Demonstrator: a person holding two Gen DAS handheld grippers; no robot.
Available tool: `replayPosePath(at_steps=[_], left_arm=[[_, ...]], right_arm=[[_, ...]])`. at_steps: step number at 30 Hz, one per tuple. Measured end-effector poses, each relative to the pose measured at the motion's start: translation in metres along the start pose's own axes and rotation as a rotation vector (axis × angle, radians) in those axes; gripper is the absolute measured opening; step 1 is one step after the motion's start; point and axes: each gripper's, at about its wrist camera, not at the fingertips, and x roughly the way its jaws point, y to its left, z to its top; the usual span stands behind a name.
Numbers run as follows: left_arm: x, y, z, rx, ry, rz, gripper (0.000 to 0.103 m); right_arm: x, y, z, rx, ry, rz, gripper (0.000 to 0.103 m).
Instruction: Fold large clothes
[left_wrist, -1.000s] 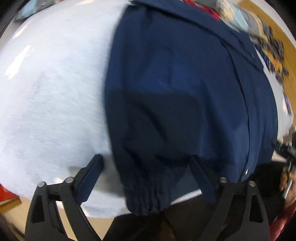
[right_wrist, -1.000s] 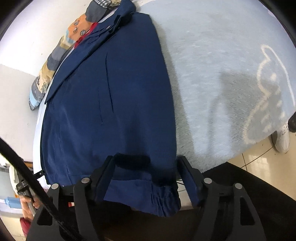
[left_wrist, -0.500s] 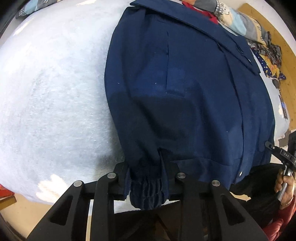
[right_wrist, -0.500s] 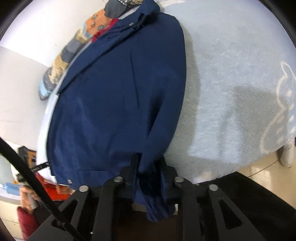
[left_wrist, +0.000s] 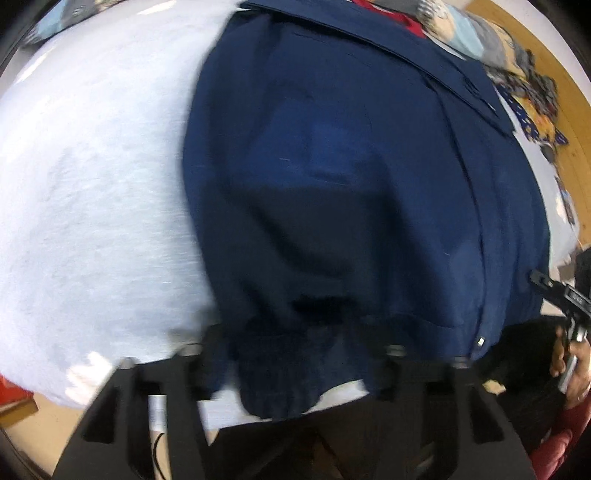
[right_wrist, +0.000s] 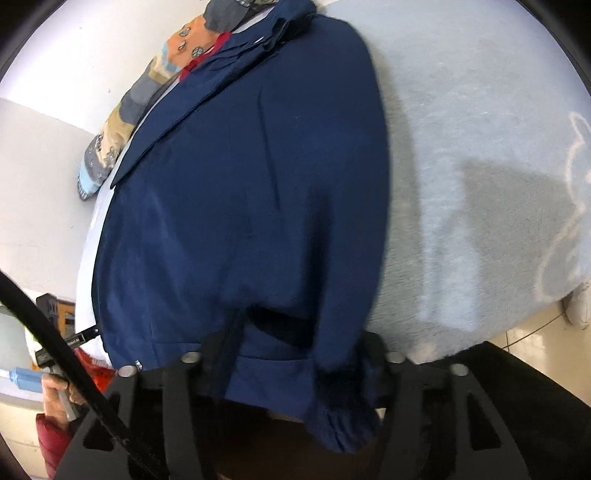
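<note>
A pale blue bed carries the navy jacket, spread flat with its collar far and its hem at the near edge. It looks soft, limp and fairly heavy, so it should drape and sag; the ribbed cuffs and hem corners seem the firmest places to pinch. A patterned quilt lies beyond the collar. The left tongs sit low at the near edge, spread wide around the left cuff. The right tongs likewise stand wide either side of the right cuff, neither pinching cloth
</note>
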Motion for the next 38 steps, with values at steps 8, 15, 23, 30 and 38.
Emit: replayPosePath(at_steps=[8,15,23,30,38], left_arm=[[-0.009,-0.009,-0.007,0.066,-0.035,0.085,0.026],[-0.036,0.002,-0.012,0.022,-0.113,0.022,0.024],[-0.112,0.049,-0.012,-0.175,-0.434,-0.135,0.022],[-0.132,0.032,0.045,-0.199,-0.534,-0.114,0.011],[-0.138,0.034,0.137,-0.205,-0.529,-0.047,0.000]], right_arm=[[-0.009,0.019,-0.003,-0.086,-0.040,-0.062,0.015],[-0.045,0.031,0.000,-0.108,-0.166,0.127,0.013],[-0.093,0.045,0.024,-0.171,-0.321,0.227,0.013],[-0.127,0.055,0.074,-0.193,-0.400,0.213,0.013],[-0.129,0.062,0.154,-0.134,-0.429,0.211,0.013]])
